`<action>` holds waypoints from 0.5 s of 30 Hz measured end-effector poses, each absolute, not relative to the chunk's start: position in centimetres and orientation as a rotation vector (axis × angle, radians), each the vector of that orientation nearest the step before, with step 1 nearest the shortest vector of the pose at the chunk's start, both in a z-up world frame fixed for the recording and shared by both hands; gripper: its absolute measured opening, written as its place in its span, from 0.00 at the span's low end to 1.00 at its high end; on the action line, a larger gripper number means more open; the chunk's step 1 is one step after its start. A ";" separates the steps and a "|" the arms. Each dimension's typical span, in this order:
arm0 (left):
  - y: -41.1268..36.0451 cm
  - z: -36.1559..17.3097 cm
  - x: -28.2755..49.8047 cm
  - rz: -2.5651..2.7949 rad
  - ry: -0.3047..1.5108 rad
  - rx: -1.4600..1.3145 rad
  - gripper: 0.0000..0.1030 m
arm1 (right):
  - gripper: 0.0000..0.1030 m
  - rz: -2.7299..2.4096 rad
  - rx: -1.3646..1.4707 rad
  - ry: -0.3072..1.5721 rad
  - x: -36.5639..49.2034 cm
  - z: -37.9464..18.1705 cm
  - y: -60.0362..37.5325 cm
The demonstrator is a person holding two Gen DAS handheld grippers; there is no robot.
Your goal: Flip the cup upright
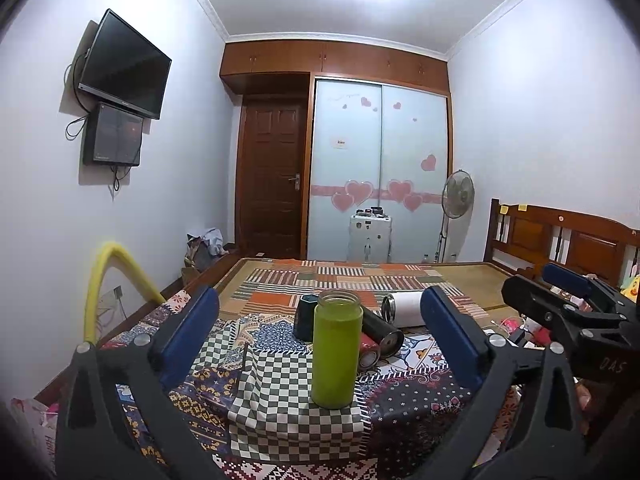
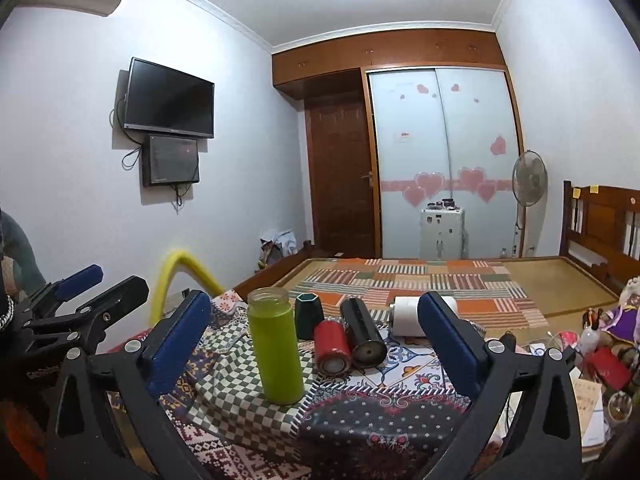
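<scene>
A lime-green cup (image 1: 336,350) stands upright, mouth up, on the checkered part of a patchwork cloth (image 1: 280,432). It shows left of centre in the right wrist view (image 2: 277,348). My left gripper (image 1: 320,338) is open, its blue pads either side of the green cup, not touching it. My right gripper (image 2: 316,340) is open and empty, back from the cups; it also shows at the right edge of the left wrist view (image 1: 560,292). A red cup (image 2: 332,347), a black cup (image 2: 363,332) and a white cup (image 2: 408,316) lie on their sides behind.
A dark green faceted cup (image 2: 309,316) stands upright behind the green one. The cloth covers a bed with a wooden headboard (image 1: 568,240) at right. Clutter of toys and papers (image 2: 600,360) lies at the right. A yellow foam arch (image 1: 108,276) stands at left.
</scene>
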State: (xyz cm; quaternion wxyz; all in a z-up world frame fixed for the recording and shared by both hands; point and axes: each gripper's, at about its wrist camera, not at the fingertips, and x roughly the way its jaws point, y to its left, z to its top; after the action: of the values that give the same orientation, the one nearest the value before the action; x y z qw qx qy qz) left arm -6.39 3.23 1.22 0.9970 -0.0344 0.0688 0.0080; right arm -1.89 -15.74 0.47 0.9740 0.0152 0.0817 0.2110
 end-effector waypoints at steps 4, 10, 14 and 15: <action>3.2 1.2 -6.4 0.015 0.138 -0.069 1.00 | 1.00 0.427 0.030 0.164 -1.9 0.5 -15.8; 3.1 1.4 -6.4 0.014 0.133 -0.067 1.00 | 1.00 0.428 0.028 0.158 -2.2 0.7 -15.7; 3.0 1.3 -6.4 0.015 0.131 -0.066 1.00 | 1.00 0.428 0.030 0.158 -2.2 0.8 -15.7; 3.0 1.3 -6.4 0.015 0.131 -0.066 1.00 | 1.00 0.427 0.030 0.157 -2.2 0.8 -15.7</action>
State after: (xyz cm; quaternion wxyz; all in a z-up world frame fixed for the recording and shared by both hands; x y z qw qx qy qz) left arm -6.41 3.00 1.30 0.9973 -0.0332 0.0654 0.0076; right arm -2.20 -15.70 0.80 0.9741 0.0149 0.0781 0.2117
